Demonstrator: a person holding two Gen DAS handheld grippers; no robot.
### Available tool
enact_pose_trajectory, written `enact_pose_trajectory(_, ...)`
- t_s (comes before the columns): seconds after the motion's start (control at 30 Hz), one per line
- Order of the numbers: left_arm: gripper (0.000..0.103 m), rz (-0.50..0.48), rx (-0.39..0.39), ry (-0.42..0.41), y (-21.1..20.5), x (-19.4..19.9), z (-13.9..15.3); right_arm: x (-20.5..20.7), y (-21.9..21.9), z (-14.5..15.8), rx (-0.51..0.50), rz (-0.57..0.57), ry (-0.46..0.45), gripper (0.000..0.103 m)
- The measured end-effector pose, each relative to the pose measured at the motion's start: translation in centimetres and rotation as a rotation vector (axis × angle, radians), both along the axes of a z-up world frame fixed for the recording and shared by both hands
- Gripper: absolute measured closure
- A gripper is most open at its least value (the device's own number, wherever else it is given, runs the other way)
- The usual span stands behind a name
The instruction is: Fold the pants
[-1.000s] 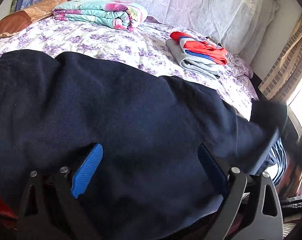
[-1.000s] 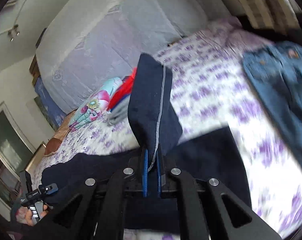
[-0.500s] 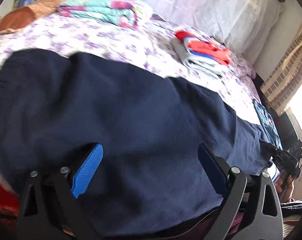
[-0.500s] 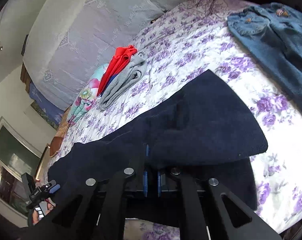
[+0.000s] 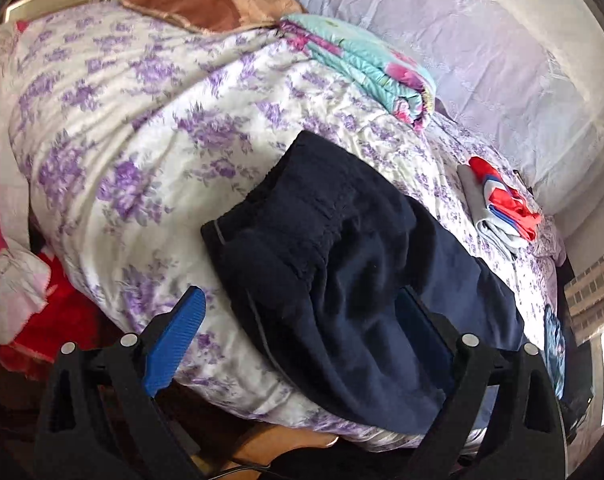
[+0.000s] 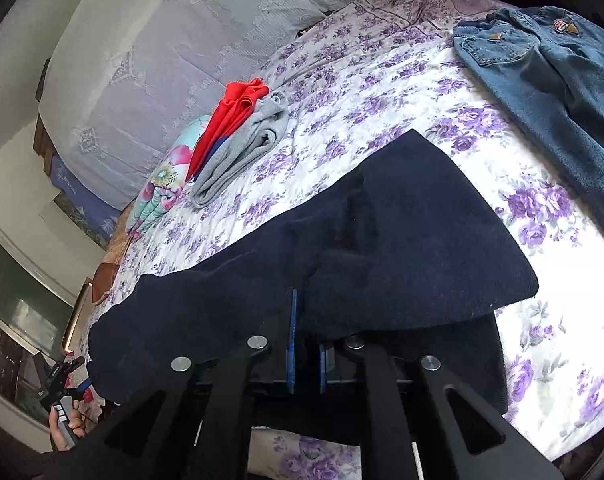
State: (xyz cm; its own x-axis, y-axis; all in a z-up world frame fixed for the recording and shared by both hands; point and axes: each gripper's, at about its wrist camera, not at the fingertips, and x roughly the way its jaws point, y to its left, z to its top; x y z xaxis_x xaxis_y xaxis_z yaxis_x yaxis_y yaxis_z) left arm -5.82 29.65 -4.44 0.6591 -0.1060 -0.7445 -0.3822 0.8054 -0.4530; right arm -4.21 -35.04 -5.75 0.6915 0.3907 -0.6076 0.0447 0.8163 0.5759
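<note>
Your left gripper (image 5: 298,344) hangs wide open over the waistband end of the dark pants (image 5: 365,280), which lie along the near edge of the flowered bed (image 5: 150,128), while your right gripper (image 6: 305,348) is pinched onto the folded-over leg end.

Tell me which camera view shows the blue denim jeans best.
The right wrist view: the blue denim jeans lie spread on the floral bedspread, pocket and label visible. The left wrist view shows only a small blue sliver at the bed's far edge.
</note>
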Motion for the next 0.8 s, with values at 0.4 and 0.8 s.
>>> enact_pose_trajectory(0.4,0.052,0.017,0.025,0.074,-0.8,1.0,0.2,0.1,-0.2,-1.1,-0.006,0.012,0.015,0.093)
enact_pose_trajectory(0.8,0.08,0.071,0.066,-0.084,0.9,3.0,4.5,0.6,0.5,5.0,-0.044,0.086,-0.178,0.096)
